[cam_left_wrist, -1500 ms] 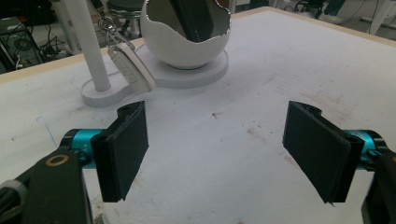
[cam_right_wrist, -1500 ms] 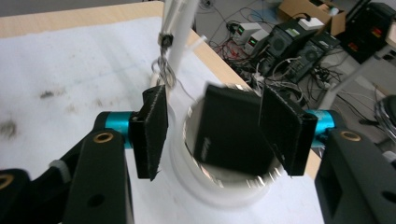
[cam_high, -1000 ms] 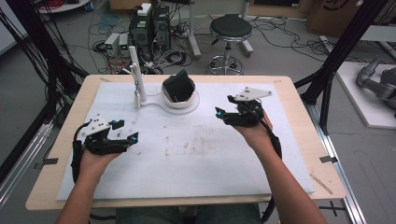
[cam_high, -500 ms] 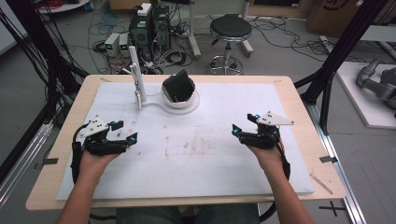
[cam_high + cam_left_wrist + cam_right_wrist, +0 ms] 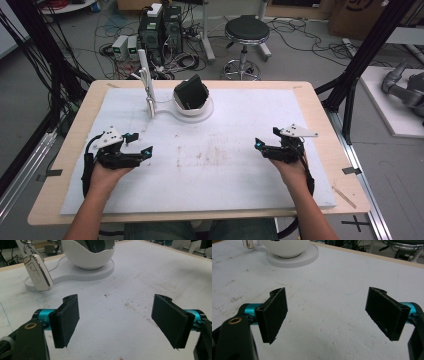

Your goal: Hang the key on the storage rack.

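Note:
A white bowl-shaped holder (image 5: 194, 108) on a round white base stands at the back middle of the table, with a dark boxy object (image 5: 190, 92) leaning in it. Beside it, a white car key fob (image 5: 37, 272) hangs from a thin white stand (image 5: 149, 90). My left gripper (image 5: 140, 143) rests low at the front left, open, nothing between its pads (image 5: 67, 320). My right gripper (image 5: 266, 138) sits at the front right. Its jaws have just been opening and now stand wide, with only bare mat between the pads (image 5: 274, 315). The holder (image 5: 285, 247) lies far ahead of it.
A white mat (image 5: 225, 165) covers most of the wooden table (image 5: 320, 115). Black frame posts (image 5: 350, 75) rise at the table's right and left. A stool (image 5: 246, 30) and computer boxes (image 5: 160, 27) with cables stand on the floor behind.
The right gripper came away from near the holder, moving right, toward the person and down to the mat, and its jaws spread wider. The left gripper stayed put.

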`<state>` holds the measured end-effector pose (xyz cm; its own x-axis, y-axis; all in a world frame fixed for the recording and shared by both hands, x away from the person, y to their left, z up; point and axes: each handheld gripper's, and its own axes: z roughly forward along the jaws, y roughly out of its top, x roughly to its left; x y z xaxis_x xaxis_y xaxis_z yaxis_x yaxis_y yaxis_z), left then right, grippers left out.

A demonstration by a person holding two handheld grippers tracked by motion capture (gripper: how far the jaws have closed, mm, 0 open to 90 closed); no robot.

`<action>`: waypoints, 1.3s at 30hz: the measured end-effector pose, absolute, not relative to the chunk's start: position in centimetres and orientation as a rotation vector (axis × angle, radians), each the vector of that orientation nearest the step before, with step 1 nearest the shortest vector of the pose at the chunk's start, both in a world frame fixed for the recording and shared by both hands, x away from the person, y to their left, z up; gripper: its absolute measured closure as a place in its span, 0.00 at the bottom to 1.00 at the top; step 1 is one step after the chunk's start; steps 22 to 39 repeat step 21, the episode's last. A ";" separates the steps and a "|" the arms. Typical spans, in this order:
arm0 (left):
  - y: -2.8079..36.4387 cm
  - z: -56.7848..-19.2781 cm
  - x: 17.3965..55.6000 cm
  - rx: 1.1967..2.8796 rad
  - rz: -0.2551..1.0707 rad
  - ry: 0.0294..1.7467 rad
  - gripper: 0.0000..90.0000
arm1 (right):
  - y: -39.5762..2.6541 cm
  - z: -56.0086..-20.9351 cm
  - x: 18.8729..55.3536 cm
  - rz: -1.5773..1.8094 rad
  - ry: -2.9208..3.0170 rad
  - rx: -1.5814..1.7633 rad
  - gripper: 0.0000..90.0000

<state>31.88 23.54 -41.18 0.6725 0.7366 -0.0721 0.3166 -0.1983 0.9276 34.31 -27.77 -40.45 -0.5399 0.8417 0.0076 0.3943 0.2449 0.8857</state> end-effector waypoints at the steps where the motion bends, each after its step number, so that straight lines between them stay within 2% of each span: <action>1: 23.5 -41.1 31.9 1.788 0.477 0.843 0.25 | -27.8 -40.4 34.2 1.238 2.045 1.124 0.20; 39: 22.7 -41.9 33.1 1.812 0.447 0.858 0.25 | -28.5 -40.8 33.6 1.183 2.035 1.138 0.20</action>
